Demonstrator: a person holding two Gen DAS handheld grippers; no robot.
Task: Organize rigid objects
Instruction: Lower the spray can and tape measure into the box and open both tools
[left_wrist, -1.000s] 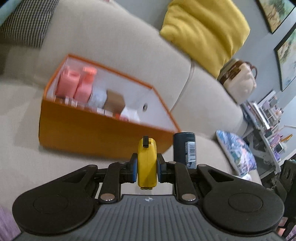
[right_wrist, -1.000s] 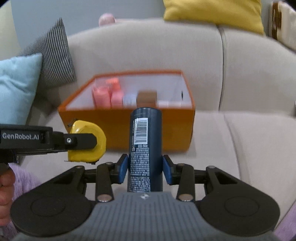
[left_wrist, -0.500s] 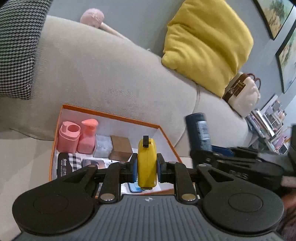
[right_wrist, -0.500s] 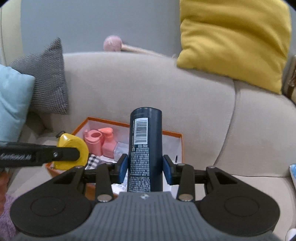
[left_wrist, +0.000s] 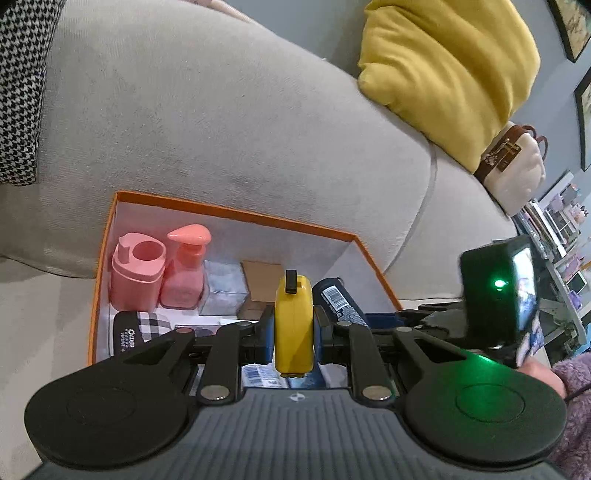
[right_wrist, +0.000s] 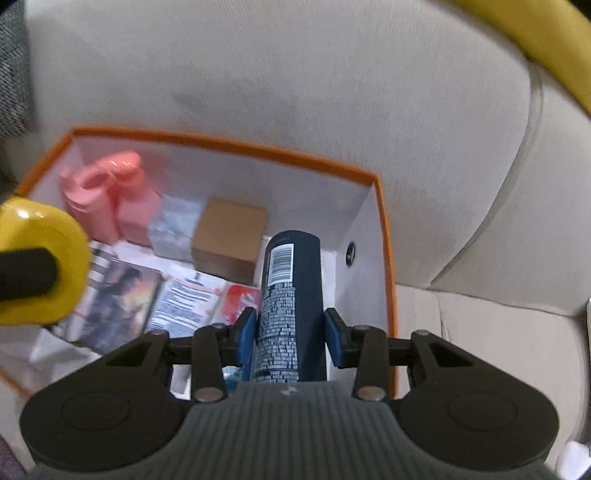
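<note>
Sofa (left_wrist: 229, 122): woven beige cloth, matt, slightly rough
Orange box (right_wrist: 386, 266): card, matt, white paper-like lining
Inside box, at far wall: pink bottles (left_wrist: 183, 266) of smooth plastic, faint sheen; brown carton (right_wrist: 231, 232) of matt card
Tape measure (left_wrist: 294, 325): glossy yellow plastic
Spray can (right_wrist: 290, 295): smooth dark blue, printed label
Left tongs (left_wrist: 294, 334): matt black plastic, blue pads (left_wrist: 267, 334)
Cushion (left_wrist: 450, 70) above box: soft yellow cloth

Your box (left_wrist: 229, 216) sits on the sofa seat (left_wrist: 44, 306), against the backrest (left_wrist: 221, 110). Inside, along the far wall, you have from left to right a cup (left_wrist: 136, 271), a pump bottle (left_wrist: 183, 269), a clear cube (left_wrist: 223, 288) and a cardboard carton (right_wrist: 231, 232). Flat packets (right_wrist: 184, 299) lie in front of them.
</note>
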